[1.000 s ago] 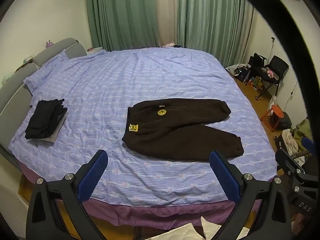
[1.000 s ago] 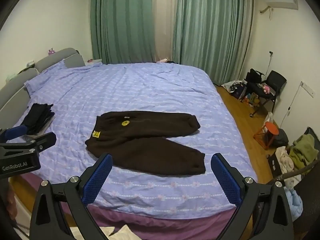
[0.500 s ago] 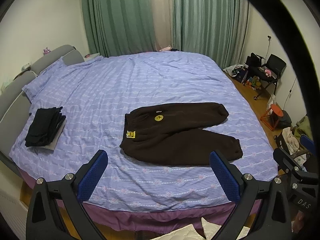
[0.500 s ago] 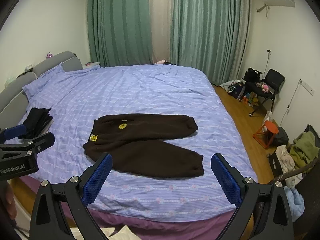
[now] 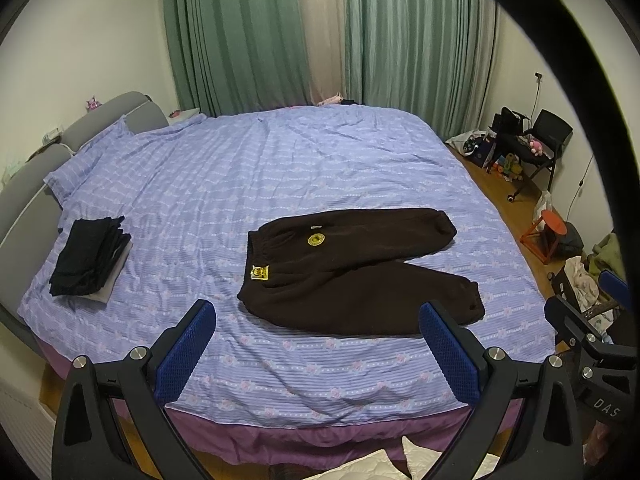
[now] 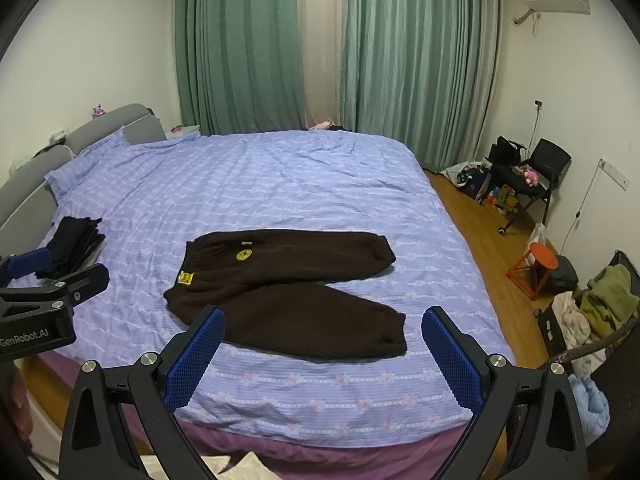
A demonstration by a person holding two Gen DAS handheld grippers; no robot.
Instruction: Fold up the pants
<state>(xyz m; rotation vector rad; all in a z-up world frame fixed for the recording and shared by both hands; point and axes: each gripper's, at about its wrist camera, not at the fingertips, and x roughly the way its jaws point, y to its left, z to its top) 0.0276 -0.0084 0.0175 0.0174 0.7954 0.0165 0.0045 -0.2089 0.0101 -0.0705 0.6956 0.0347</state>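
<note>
Dark brown sweatpants lie flat on the bed with the waistband to the left, two yellow patches near it, and both legs spread to the right. They also show in the right wrist view. My left gripper is open and empty, held above the bed's near edge, short of the pants. My right gripper is open and empty, also short of the pants, near the lower leg.
The bed has a lilac patterned cover. A stack of folded dark clothes sits at its left side. A grey headboard is on the left. A chair with clutter, an orange stool and clothes piles stand on the floor at right.
Both grippers have tilted up a little and drifted, so the pants sit lower in each view. The pants have not moved. Both grippers stay open.
</note>
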